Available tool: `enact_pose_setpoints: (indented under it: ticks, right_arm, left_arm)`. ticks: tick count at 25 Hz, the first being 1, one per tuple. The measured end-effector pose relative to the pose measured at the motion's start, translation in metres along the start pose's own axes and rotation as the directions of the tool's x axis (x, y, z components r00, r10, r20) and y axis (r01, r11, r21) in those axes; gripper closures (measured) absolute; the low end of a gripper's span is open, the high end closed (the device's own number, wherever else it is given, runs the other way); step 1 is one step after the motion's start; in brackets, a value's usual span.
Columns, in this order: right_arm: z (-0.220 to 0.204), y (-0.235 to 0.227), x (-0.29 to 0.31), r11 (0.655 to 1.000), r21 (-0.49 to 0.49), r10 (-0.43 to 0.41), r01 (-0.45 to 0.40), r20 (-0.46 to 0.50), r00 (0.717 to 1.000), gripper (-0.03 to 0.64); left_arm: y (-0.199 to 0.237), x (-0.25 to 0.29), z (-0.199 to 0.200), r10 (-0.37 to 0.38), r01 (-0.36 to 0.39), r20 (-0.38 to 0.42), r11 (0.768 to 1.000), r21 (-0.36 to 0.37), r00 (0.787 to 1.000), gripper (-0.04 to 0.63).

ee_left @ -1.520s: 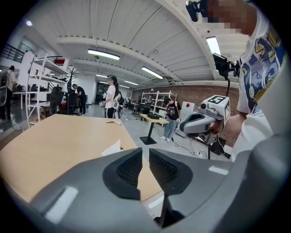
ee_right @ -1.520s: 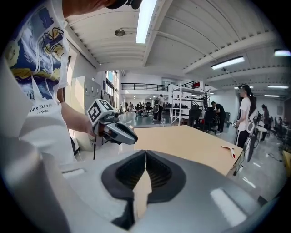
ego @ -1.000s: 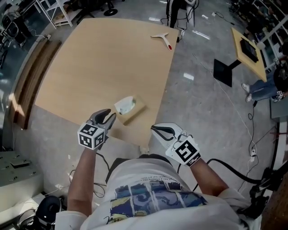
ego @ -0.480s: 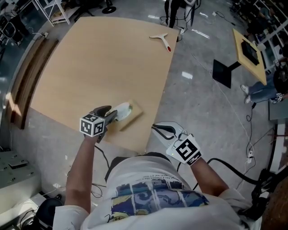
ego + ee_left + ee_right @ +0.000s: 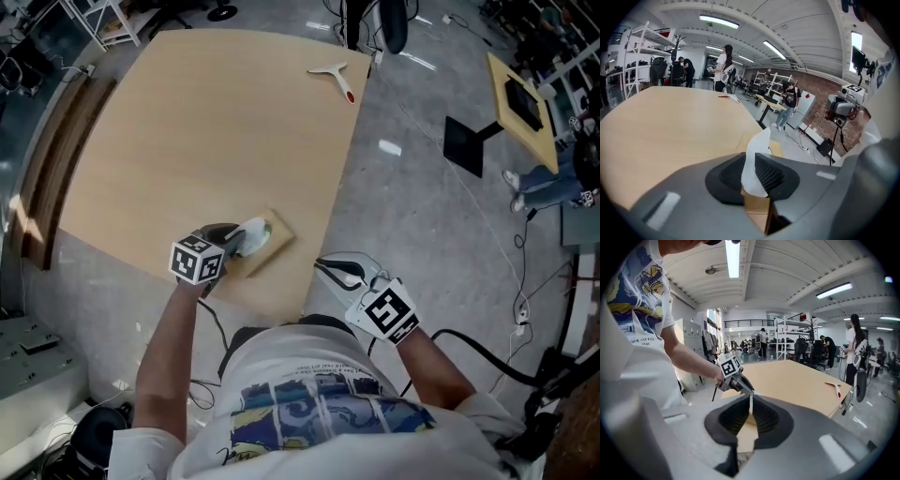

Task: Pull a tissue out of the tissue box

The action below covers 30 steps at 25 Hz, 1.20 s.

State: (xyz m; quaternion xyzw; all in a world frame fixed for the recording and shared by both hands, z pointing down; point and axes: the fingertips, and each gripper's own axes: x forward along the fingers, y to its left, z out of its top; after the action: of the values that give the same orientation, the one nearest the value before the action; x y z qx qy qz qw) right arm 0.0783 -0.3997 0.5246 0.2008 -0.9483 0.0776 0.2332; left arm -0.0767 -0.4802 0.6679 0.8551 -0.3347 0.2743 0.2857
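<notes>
The tissue [image 5: 753, 161] stands up white out of the tissue box [image 5: 274, 244]. It is pinched between the jaws of the left hand-held gripper [image 5: 244, 238], which have just been closing on it. The tan box lies slantwise on the counter [image 5: 187, 131], close to its 6 o'clock edge in the head view. The left hand-held gripper reaches the box from 8 o'clock, angled downward. The right hand-held gripper [image 5: 324, 267] hangs at 4 o'clock of the box, at the counter's edge and apart from the box. Its jaws are drawn together at the tips and hold nothing. Near the counter's 1 o'clock edge, well apart, lies a scraper [image 5: 337, 78] with a red handle.
</notes>
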Motion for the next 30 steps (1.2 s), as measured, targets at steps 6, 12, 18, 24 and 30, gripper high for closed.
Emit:
enact_pose_setpoints:
  ticks: [6,12,18,24,30]
  right_arm:
    - [0.0,-0.001,0.001,1.0,-0.011,0.003,-0.003,0.003,1.0,0.606]
    - [0.002,0.0,0.002,1.0,-0.016,0.01,-0.01,0.006,1.0,0.606]
    - [0.007,0.007,0.006,1.0,-0.022,0.016,-0.016,0.01,1.0,0.606]
    - [0.005,0.01,0.001,0.999,-0.031,0.02,-0.019,0.022,1.0,0.606]
    - [0.021,0.04,0.006,0.999,-0.046,0.01,-0.009,0.024,1.0,0.606]
  left_arm:
    - [-0.009,-0.004,0.0,0.007,-0.007,-0.001,1.0,0.028,1.0,0.588]
    - [-0.019,-0.014,0.01,0.017,-0.018,0.027,0.998,0.052,0.999,0.588]
    - [-0.031,-0.029,0.024,0.045,-0.053,0.069,0.991,0.122,0.997,0.589]
    - [-0.049,-0.037,0.045,0.062,-0.081,0.134,0.987,0.136,0.989,0.589]
    - [-0.061,-0.081,0.056,0.057,-0.09,0.208,0.984,0.155,0.976,0.589]
